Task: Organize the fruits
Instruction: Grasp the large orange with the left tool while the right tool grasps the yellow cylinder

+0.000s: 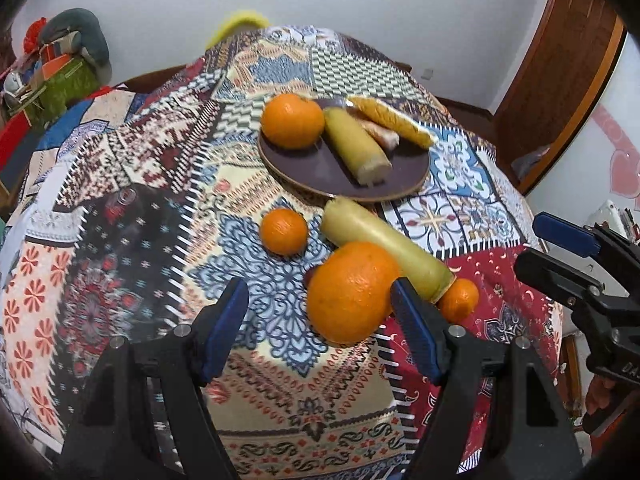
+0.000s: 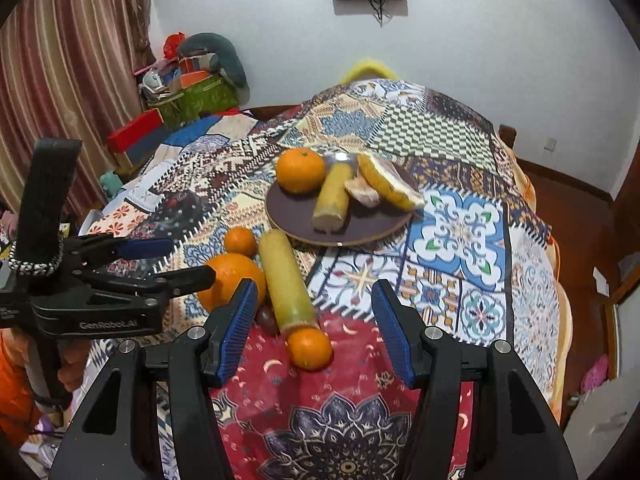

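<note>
**Left jaws nearest the big orange; right jaws nearest the small one**

Left wrist view: left gripper [image 1: 320, 324] has its jaws apart, holding nothing. The big orange [image 1: 352, 290] sits in the gap toward the right finger, at about 1 o'clock from jaw centre, apparently touching or just beside that pad. Sugarcane stick [image 1: 386, 246] lies behind it, long axis running 10 to 4 o'clock, far end at the plate [image 1: 320, 172] rim. Mid-size orange [image 1: 284, 231] sits at 11 o'clock, apart from the jaws. Small orange [image 1: 459, 299] is at the stick's near end, outside the right finger.

Right wrist view: right gripper [image 2: 316, 328], jaws apart and empty. Small orange [image 2: 310, 348] lies between the fingers, slightly left of centre, touching the stick's [image 2: 288, 280] near end. Stick axis here runs roughly 11 to 5 o'clock. The plate [image 2: 288, 216] at 12 o'clock already carries fruit.

My read: left arm takes the big orange, with a small shift right to centre it. The surface looks like a quilted bed, not a desk.
</note>
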Tool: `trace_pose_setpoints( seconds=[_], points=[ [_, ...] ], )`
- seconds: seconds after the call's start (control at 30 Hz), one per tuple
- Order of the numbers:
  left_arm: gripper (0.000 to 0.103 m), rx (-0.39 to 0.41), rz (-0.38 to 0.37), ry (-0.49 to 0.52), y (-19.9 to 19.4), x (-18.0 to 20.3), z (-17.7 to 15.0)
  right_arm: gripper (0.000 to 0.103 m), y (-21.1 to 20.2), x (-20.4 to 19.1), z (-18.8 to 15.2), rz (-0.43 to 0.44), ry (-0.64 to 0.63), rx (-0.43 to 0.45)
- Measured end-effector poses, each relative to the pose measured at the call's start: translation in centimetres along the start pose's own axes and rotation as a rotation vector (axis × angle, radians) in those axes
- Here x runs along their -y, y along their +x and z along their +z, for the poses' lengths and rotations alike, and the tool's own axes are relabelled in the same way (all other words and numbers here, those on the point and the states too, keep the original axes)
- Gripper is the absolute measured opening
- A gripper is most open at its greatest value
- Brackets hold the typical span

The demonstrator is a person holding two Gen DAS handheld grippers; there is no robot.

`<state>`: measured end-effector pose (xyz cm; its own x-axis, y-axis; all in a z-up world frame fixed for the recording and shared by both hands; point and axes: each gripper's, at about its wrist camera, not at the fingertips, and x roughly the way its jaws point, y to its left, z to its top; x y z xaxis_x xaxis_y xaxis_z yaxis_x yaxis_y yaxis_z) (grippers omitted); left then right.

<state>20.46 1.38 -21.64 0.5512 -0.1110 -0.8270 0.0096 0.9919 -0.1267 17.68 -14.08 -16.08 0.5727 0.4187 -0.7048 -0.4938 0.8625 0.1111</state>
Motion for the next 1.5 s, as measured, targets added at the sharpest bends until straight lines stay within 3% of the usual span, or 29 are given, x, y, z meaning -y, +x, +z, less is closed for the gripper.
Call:
trace_pose_setpoints(
  seconds=[0.4,0.43,0.5,0.67,0.8,0.97,1.23,1.33,1.5],
  points=[
    [0.076,-0.049,-0.014,0.003,3.1,1.2,0.1,0.056,1.8,1.1,-1.9,0.009,0.043,-0.069],
    [0.074,-0.06,-0.027,0.003,3.4,1.2,0.1,0.056,1.9,1.1,-1.9,0.009,0.042,-0.073],
    [0.061,-0.064,-0.056,0.008,3.5,1.1,0.0,0.056,2.2,1.1,-1.9,0.008,0.034,-0.082],
    [0.058,-0.054,-0.066,0.024,3.0,1.1,-0.2,0.056,2.7,1.1,-1.9,0.012,0.028,-0.097],
    [0.058,-0.023,-0.048,0.01,1.7,0.0,0.0,0.056,3.4,0.6,-1.5,0.028,0.025,-0.096],
    [0.058,0.023,0.032,-0.014,0.0,-2.9,0.2,0.055,4.5,-0.5,-0.7,0.023,-0.002,-0.095],
    [0.058,-0.01,0.033,-0.106,0.5,-7.1,-0.4,0.055,7.6,-1.4,0.5,0.077,0.01,-0.142],
    [0.058,-0.003,0.033,-0.104,0.7,-7.2,-0.8,0.046,8.7,-1.8,0.6,0.078,-0.001,-0.161],
    [0.059,0.0,0.04,-0.094,1.1,-7.2,-0.8,0.04,10.4,-2.6,0.7,0.087,-0.047,-0.19]
  ],
)
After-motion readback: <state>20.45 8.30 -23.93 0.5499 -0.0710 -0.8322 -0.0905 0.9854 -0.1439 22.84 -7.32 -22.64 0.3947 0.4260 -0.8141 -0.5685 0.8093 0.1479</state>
